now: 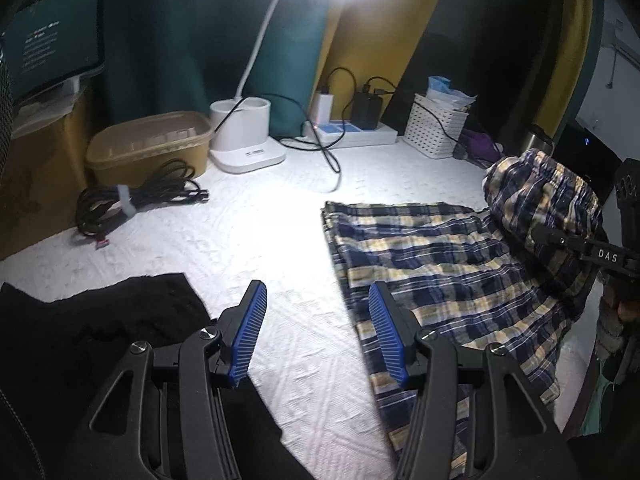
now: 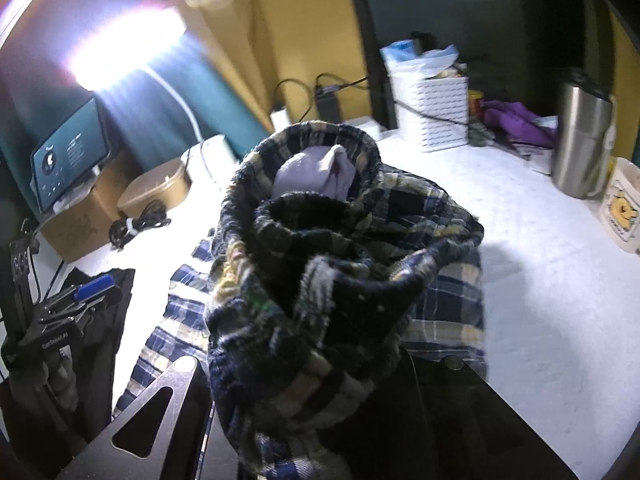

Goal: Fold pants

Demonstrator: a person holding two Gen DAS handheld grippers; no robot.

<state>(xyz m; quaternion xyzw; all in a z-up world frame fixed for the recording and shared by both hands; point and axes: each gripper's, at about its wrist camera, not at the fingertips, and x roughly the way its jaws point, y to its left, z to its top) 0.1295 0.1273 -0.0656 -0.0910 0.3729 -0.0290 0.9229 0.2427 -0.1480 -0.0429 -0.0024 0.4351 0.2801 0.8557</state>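
Waistband end of the plaid pants [image 1: 452,272] lifted for a fold across the white tablecloth [image 1: 256,216].

The right gripper [image 2: 316,360] is buried in bunched waistband and appears clamped on it, though its fingertips are hidden; the left gripper [image 1: 316,332] is spread wide and empty beside the flat leg end. The fold would be best made by carrying the waistband over to the hem while the leg is pinned flat. A black garment [image 1: 100,320], coiled cable [image 1: 140,200] and lamp base [image 1: 244,140] crowd the left side.
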